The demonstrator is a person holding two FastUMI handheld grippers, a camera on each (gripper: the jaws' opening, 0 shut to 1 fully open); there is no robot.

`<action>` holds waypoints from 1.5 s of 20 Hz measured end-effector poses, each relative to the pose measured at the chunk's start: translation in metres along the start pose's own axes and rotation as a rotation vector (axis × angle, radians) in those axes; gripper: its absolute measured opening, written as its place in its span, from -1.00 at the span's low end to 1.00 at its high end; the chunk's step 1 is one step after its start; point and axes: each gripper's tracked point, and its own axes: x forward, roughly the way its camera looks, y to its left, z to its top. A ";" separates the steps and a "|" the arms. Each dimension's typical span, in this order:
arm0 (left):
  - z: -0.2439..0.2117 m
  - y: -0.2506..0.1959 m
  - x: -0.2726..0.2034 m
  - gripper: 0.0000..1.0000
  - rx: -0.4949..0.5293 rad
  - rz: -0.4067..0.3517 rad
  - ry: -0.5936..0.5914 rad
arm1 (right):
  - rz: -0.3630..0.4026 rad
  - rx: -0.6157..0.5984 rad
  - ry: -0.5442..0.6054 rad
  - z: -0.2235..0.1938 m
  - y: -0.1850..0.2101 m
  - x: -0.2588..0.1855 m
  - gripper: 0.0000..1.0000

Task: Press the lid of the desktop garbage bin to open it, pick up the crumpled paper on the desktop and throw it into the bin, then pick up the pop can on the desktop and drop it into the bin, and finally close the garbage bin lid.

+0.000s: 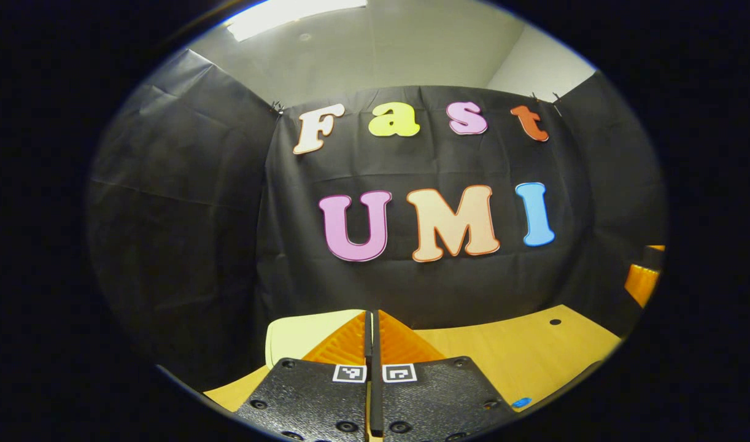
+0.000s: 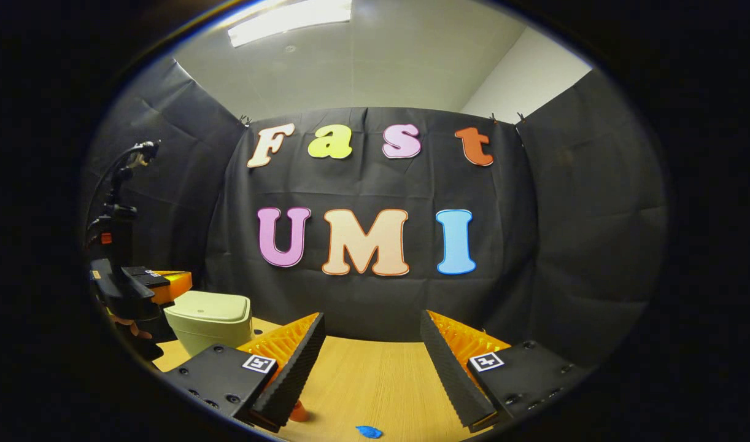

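In the left gripper view the left gripper [image 1: 372, 334] had its two fingers pressed flat together, nothing between them, tips raised above the table [image 1: 510, 350]. Just past the tips and a little to their left sat the bin [image 1: 301, 334], its pale lid down; only its top and part of one side showed behind the fingers. A small blue mark [image 1: 521, 403] lay on the table to the right of the fingers, and a dark hole [image 1: 555, 321] sat in the wood farther right near the back wall. At the far right edge part of the right gripper showed. In the right gripper view the right gripper [image 2: 370, 344] was spread wide, empty, with bare table [image 2: 369, 380] between its fingers. A blue mark [image 2: 369, 432] lay on the wood just below the gap, and a small orange bit [image 2: 299, 412] peeked out under the left finger; what it was could not be told. Farther off to the left the bin [image 2: 209, 325] stood on the table with its lid shut, and just beyond it, at the left edge, was the left gripper [image 2: 172, 285], with a hand [image 2: 129, 328] under it and a cable rising above.
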 end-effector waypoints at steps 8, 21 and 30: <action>-0.074 0.035 0.034 -1.00 -0.031 0.079 0.183 | -0.037 -0.057 0.071 -0.022 0.003 0.000 0.96; -0.058 0.025 0.024 -1.00 -0.099 0.078 0.095 | -0.006 -0.049 0.109 -0.039 0.000 0.017 0.96; 0.011 -0.011 -0.016 0.75 -0.030 -0.033 -0.073 | 0.088 -0.009 0.328 -0.122 -0.013 0.040 1.00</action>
